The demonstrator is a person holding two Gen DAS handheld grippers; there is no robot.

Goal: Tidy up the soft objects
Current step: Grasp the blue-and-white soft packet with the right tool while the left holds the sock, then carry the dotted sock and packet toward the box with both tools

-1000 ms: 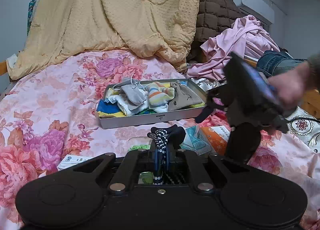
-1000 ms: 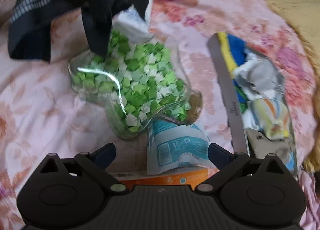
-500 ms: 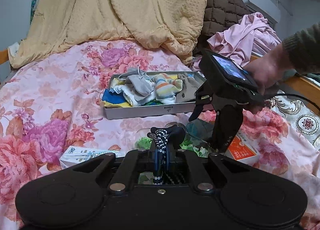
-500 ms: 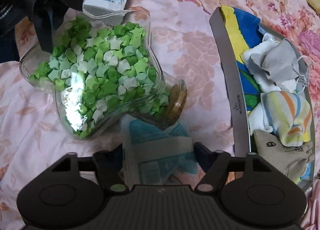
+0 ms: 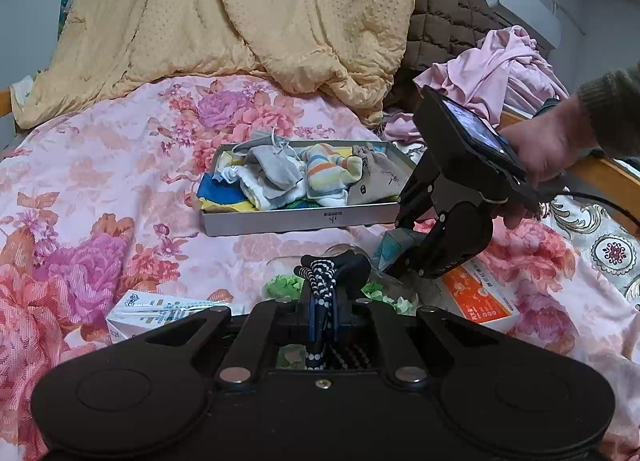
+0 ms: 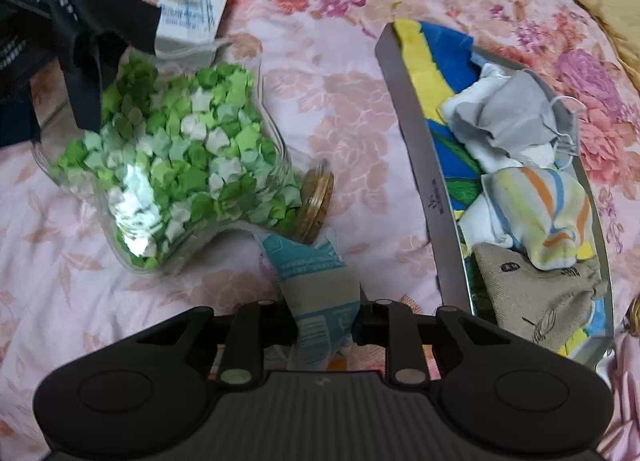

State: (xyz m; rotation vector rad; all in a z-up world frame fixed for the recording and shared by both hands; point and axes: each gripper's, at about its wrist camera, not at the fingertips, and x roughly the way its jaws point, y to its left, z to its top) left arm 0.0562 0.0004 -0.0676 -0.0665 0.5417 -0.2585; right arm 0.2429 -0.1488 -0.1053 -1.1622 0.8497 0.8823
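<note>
Right claw [image 6: 325, 321] had dropped from above and was closing on the blue tissue pack [image 6: 316, 285] beside the star jar [image 6: 176, 177], tray [image 6: 420, 165] nearby for sorting; left claw [image 5: 320, 317] clenched on dotted sock [image 5: 318, 289].

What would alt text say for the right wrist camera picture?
The right gripper is closing its jaws on a teal-and-white soft packet on a floral bedsheet. A glass jar of green paper stars lies to the left, a metal tray of socks and pouches to the right.
</note>
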